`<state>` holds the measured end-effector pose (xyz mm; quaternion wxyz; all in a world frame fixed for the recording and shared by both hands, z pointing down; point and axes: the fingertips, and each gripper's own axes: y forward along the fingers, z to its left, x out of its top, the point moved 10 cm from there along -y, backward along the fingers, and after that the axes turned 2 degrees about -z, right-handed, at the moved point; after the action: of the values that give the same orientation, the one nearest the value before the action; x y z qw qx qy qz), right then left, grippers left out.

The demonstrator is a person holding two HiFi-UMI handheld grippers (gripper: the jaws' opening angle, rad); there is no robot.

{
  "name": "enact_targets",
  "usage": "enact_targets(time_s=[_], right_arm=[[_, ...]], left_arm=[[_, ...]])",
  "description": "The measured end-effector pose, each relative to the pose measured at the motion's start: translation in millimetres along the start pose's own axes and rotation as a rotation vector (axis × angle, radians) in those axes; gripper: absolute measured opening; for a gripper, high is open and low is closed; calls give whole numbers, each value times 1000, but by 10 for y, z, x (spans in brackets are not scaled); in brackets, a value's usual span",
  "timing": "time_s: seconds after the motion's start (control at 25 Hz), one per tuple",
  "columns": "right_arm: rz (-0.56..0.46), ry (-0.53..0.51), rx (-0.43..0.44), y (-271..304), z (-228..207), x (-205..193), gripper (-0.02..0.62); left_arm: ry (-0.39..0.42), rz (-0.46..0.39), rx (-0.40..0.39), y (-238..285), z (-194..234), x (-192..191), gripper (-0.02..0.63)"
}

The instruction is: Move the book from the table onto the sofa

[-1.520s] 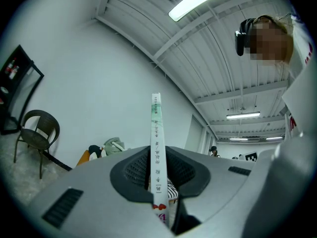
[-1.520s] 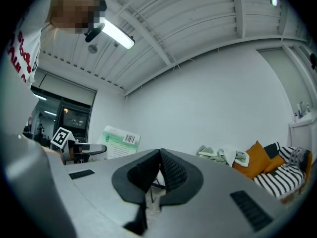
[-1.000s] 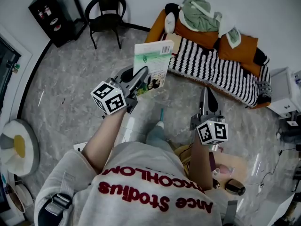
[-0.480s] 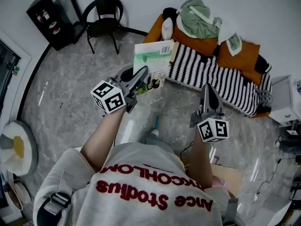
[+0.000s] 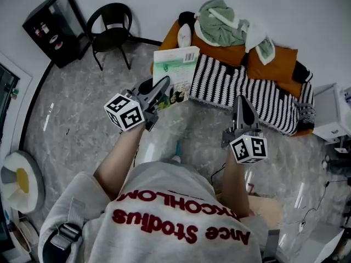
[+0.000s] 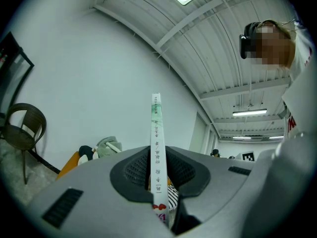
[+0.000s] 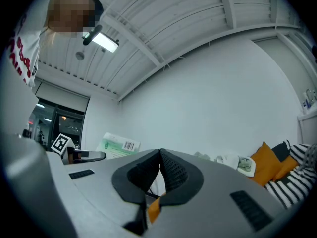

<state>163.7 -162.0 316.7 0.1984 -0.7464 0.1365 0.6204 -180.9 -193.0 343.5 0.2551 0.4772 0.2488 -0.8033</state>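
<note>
One thin pinch is all that holds the book [image 5: 175, 74]: it hangs in the air over the floor, just short of the sofa [image 5: 258, 89], with the left gripper [image 5: 163, 86] clamped on its lower end. I reckon it could pivot or slip out and drop short, since the right gripper [image 5: 240, 100], pressed shut on nothing, gives no support. Its long axis runs out from the jaws, forward and upward towards the sofa, spine facing back.
</note>
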Motion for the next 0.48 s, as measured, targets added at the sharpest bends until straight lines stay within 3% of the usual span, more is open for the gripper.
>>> enact_targets(time_s=[0.48], right_arm=[[-5, 8, -23, -57, 21, -22, 28]], left_arm=[[1, 5, -23, 21, -16, 4, 71]])
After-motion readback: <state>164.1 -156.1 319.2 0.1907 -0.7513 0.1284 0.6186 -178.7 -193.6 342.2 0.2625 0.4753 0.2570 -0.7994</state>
